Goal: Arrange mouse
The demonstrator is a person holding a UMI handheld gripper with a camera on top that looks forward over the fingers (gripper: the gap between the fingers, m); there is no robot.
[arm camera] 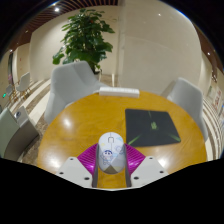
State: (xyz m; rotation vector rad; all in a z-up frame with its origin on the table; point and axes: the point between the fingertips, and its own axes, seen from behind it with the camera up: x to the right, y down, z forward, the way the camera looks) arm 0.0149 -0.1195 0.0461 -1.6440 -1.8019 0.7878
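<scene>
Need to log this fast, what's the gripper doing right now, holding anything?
Gripper: jaws closed on the white mouse, pink pads against both its sides, over the round wooden table.

tool-mounted, facing forward, above table [90, 118]

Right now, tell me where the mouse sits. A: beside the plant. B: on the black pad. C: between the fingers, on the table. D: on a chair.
C: the mouse lies on the table between the pads of the gripper, apart from the black pad beyond it. Whether the fingers press on it does not show.
</scene>
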